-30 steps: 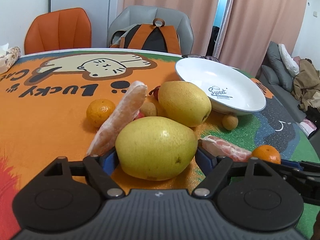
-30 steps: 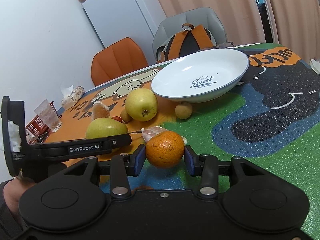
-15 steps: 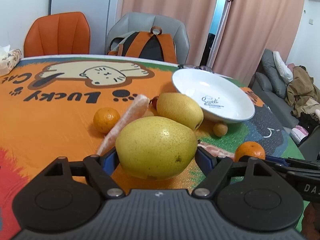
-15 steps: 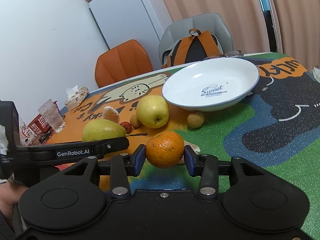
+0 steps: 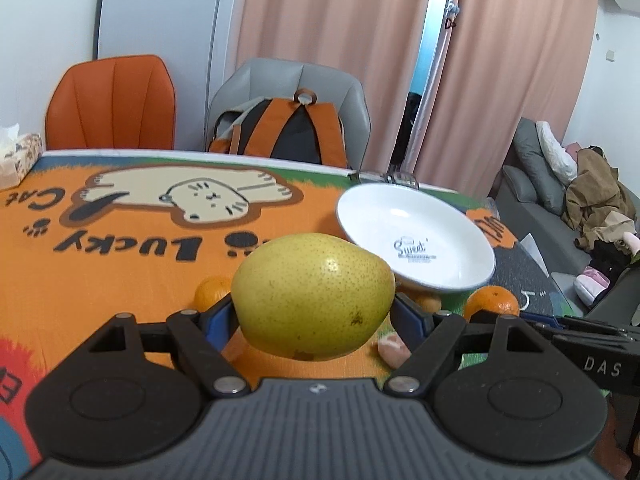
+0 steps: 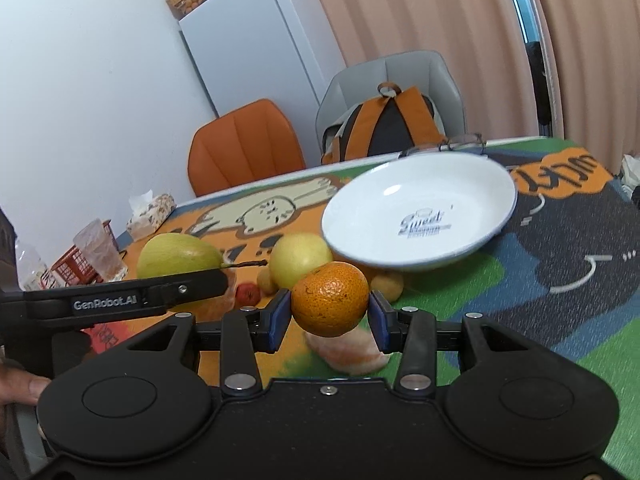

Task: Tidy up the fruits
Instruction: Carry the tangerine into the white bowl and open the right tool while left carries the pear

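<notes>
So far your left claw grips the yellow-green speckled pear, right claw the small orange mandarin; the white ceramic plate holds nothing, other fruit beside it.

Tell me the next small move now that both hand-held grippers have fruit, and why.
Probably carry both fruits forward over the white plate and only then open. The left hand-held gripper is clamped on the pear and the right hand-held gripper on the mandarin; both are clear of the table, and the plate ahead is empty.
</notes>
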Demonstrator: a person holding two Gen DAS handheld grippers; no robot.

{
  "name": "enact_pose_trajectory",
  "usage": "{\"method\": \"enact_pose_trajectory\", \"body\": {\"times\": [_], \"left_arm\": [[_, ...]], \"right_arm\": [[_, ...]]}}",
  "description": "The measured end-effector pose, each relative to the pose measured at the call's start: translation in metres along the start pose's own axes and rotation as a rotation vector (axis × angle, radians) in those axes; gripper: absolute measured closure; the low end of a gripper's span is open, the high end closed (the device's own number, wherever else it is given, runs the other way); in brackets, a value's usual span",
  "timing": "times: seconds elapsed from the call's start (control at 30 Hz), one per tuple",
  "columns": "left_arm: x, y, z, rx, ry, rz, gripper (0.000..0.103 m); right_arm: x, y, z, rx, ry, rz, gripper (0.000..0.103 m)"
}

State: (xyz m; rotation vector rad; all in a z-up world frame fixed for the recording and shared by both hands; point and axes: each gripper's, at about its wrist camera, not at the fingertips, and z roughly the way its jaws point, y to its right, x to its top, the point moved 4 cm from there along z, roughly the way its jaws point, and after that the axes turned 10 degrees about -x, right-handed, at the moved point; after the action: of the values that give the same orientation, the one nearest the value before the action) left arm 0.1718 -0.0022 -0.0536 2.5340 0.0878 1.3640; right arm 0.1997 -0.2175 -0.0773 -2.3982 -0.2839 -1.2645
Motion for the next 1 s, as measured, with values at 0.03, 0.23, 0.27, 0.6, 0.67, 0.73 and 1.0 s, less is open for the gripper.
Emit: {"method": "enact_pose_trajectory", "body": {"times": [0.03, 0.23, 0.27, 0.6, 0.67, 0.73, 1.0], "left_arm": [[0.003, 0.000, 0.000, -0.001, 0.006, 0.004, 0.024], [0.021, 0.003, 0.001, 0.001, 0.028, 0.029, 0.023], [0.023, 0.004, 0.001, 0.003, 0.030, 0.032, 0.024], [0.039, 0.012, 0.012, 0.007, 0.032, 0.060, 0.024], [0.041, 0.013, 0.015, 0.010, 0.031, 0.068, 0.023], [0.043, 0.014, 0.018, 0.011, 0.027, 0.073, 0.023], [0.046, 0.015, 0.040, 0.032, -0.006, 0.083, 0.023]], "right_arm": [[0.005, 0.001, 0.001, -0.002, 0.008, 0.000, 0.061], [0.027, 0.006, 0.010, -0.017, 0.034, 0.007, 0.061], [0.029, 0.007, 0.012, -0.021, 0.035, 0.009, 0.061], [0.045, 0.030, 0.051, -0.122, 0.013, 0.005, 0.061], [0.042, 0.036, 0.059, -0.137, 0.004, 0.014, 0.061], [0.038, 0.044, 0.067, -0.145, -0.001, 0.035, 0.061], [0.030, 0.050, 0.084, -0.148, -0.021, 0.010, 0.060]]}}
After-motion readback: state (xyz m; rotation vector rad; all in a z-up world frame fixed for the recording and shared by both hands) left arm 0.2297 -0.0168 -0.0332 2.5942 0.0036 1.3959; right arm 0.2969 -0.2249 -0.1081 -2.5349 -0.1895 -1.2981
